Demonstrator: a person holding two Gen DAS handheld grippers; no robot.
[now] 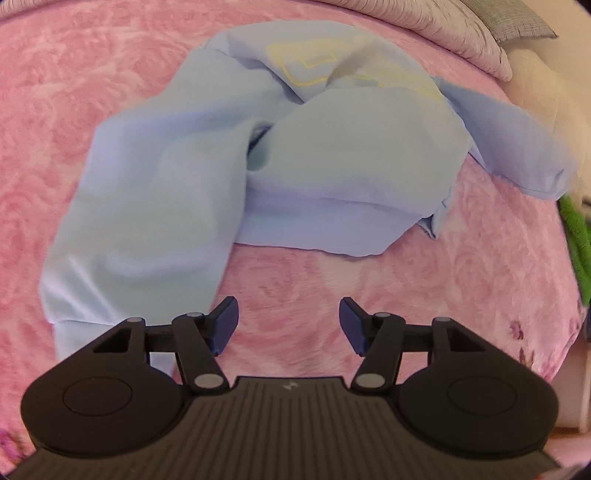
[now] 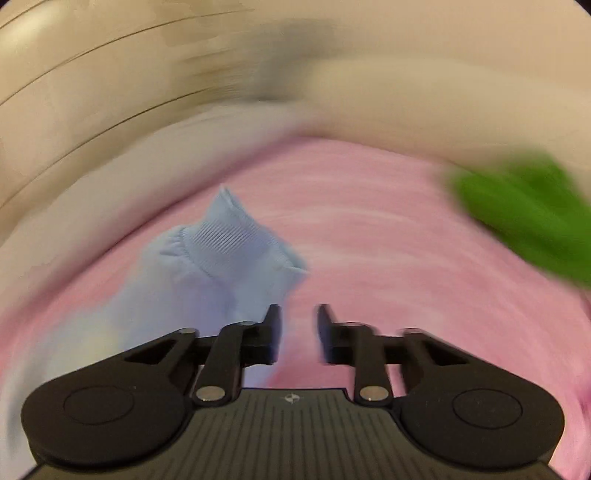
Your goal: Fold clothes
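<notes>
Left claw (image 1: 288,323) released over pink blanket (image 1: 461,258); right claw (image 2: 298,332) released, empty; blue garment (image 1: 229,155) crumpled; right view motion-blurred.

Right wrist view smeared by blur; green cloth (image 2: 532,218) shapeless, cut off

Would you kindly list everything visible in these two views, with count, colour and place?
sweatshirt: one, light blue with a pale yellow print, crumpled on the blanket; its ribbed cuff shows in the right wrist view
blanket: one, pink with a rose pattern, covering the bed
green garment: one, bright green, at the blanket's right edge, blurred
pillow: one, grey-striped, top right behind the sweatshirt
left hand-held gripper: one, black with dark blue pads, open above the blanket
right hand-held gripper: one, black, open, beside the cuff
</notes>
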